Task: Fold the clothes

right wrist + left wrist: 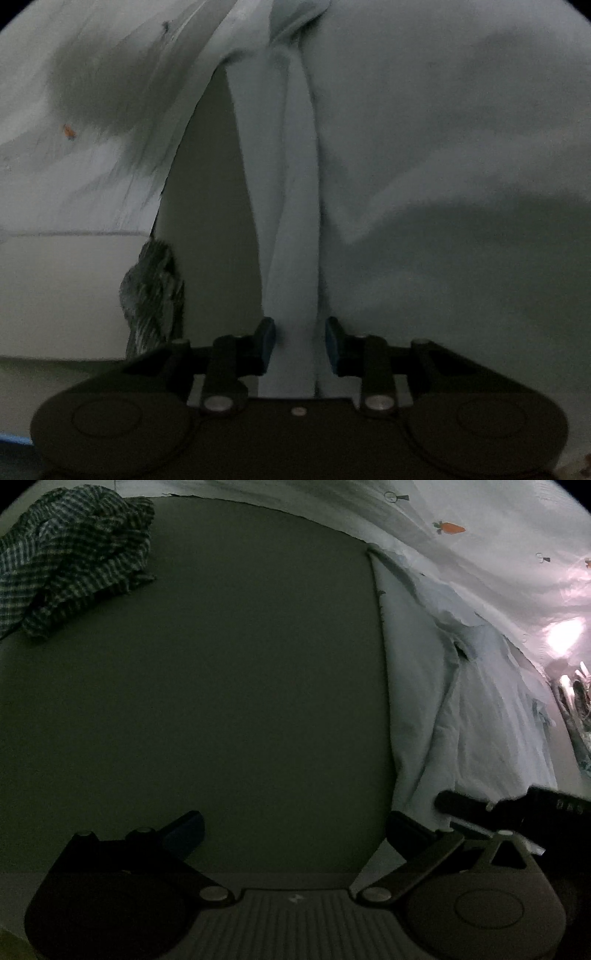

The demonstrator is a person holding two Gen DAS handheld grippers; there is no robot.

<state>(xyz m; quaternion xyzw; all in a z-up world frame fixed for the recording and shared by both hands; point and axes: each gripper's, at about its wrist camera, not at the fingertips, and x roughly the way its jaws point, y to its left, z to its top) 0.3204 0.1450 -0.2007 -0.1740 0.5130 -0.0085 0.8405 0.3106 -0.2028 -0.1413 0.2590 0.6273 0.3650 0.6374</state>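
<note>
A pale blue garment (461, 709) lies crumpled along the right side of a dark bed surface (221, 672). My left gripper (295, 827) hovers over the bare surface beside the garment's edge, open wide with nothing between its fingers. In the right wrist view a taut folded strip of the pale blue garment (291, 206) runs up from between the fingers of my right gripper (300, 343), which is shut on it. More of the same cloth spreads to the right. The right gripper's black body (524, 805) shows over the garment in the left wrist view.
A checked dark-and-white shirt (74, 554) lies bunched at the far left of the surface, also seen as a checked heap (155, 295). A white sheet with small carrot prints (443, 528) borders the far side. The scene is dim.
</note>
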